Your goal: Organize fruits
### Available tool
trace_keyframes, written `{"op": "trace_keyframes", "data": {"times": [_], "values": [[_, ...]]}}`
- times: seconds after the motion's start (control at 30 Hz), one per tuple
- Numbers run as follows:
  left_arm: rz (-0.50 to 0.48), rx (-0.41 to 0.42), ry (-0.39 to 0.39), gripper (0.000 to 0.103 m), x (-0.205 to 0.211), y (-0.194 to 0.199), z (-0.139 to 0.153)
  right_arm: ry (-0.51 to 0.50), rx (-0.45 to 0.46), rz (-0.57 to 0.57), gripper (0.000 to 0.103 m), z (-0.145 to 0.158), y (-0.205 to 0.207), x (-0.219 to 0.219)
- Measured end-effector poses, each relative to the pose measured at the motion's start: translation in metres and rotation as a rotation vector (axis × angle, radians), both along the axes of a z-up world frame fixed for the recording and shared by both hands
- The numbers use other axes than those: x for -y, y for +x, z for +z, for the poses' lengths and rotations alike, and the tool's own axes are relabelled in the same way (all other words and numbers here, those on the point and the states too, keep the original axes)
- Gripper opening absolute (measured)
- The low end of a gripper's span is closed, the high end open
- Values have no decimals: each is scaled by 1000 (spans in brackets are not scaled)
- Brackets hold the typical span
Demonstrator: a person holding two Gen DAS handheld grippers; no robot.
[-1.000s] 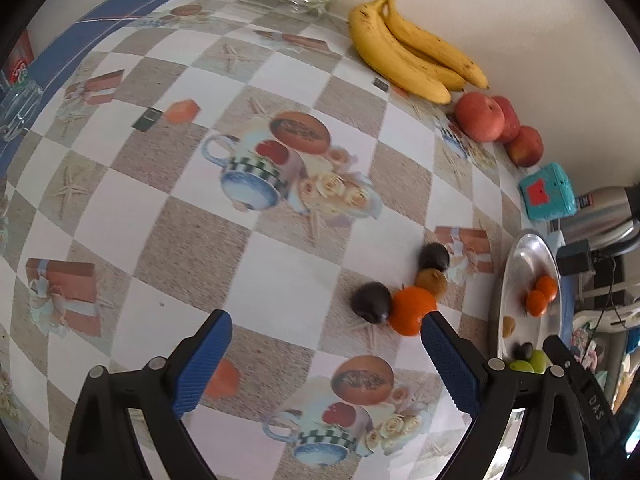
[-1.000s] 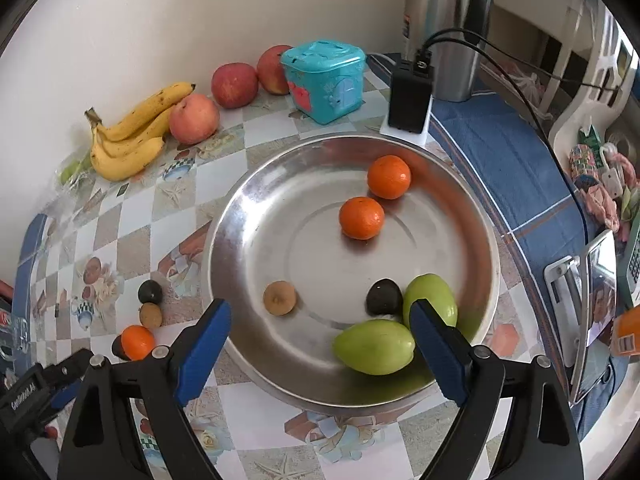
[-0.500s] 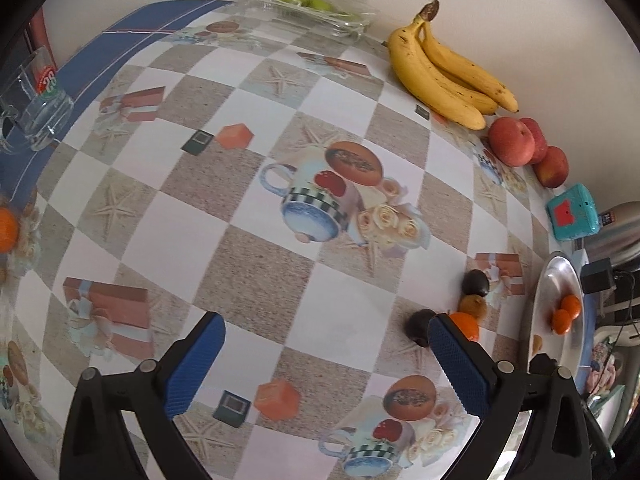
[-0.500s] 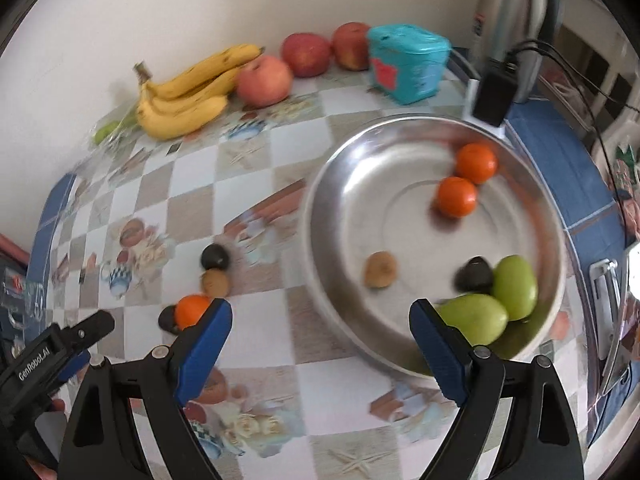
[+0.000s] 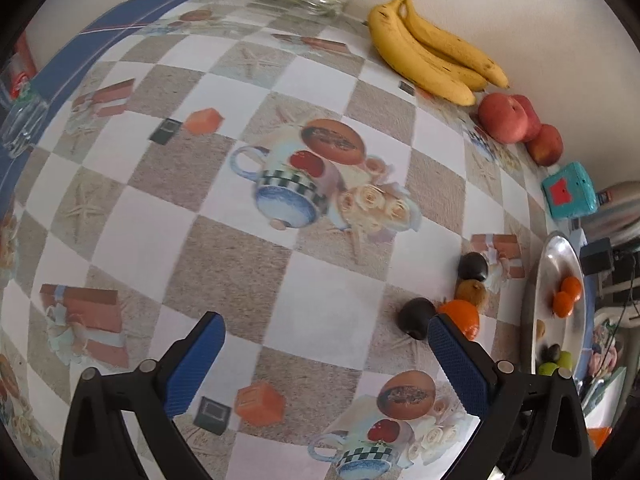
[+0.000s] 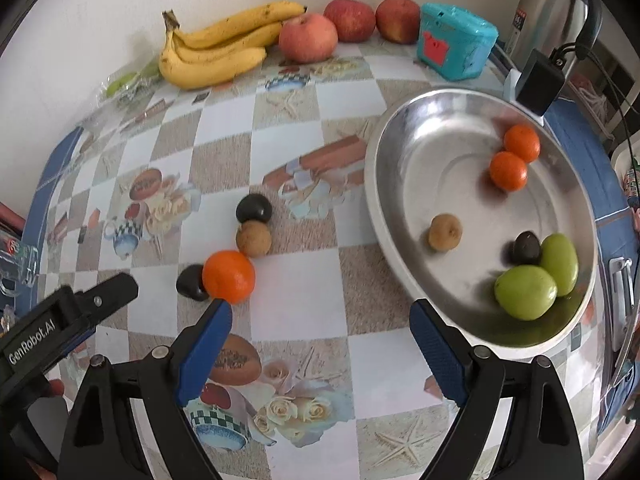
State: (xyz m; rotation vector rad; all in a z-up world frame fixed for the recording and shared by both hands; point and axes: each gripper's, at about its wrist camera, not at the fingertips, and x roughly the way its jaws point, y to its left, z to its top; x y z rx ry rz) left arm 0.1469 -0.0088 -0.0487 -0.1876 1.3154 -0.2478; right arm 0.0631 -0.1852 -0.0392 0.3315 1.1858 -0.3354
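- Right tool (image 6: 320, 344), released and empty, has swung from over the steel tray (image 6: 384, 208) toward loose fruit at 10 o'clock.
- Orange (image 6: 228, 276) lies on the surface (image 6: 288, 144), likely the next pickup.
- Left tool (image 5: 326, 356), released, hovers.

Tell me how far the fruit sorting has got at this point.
Partly done: the steel tray already holds six fruits. In hand: nothing; the right gripper and left gripper are open. Left: an orange and three small fruits beside it on the table.
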Motion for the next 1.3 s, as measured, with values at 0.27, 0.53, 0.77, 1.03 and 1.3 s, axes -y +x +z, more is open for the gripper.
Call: {"op": "trace_keyframes", "data": {"times": [0.27, 0.53, 0.77, 1.03, 1.3], "values": [[-58, -4, -37, 92, 20, 0, -8, 13, -43, 8, 91, -15, -1, -4], [-72, -9, -44, 85, 27, 0, -13, 10, -85, 1, 91, -32, 0, -1], [-76, -9, -36, 84, 30, 0, -14, -43, -99, 8, 91, -40, 4, -3], [-80, 1, -27, 82, 33, 1, -16, -47, -105, 25, 100, -46, 11, -6], [-102, -8, -83, 57, 40, 1, -16, -46, -115, 34, 103, -49, 14, -8]]}}
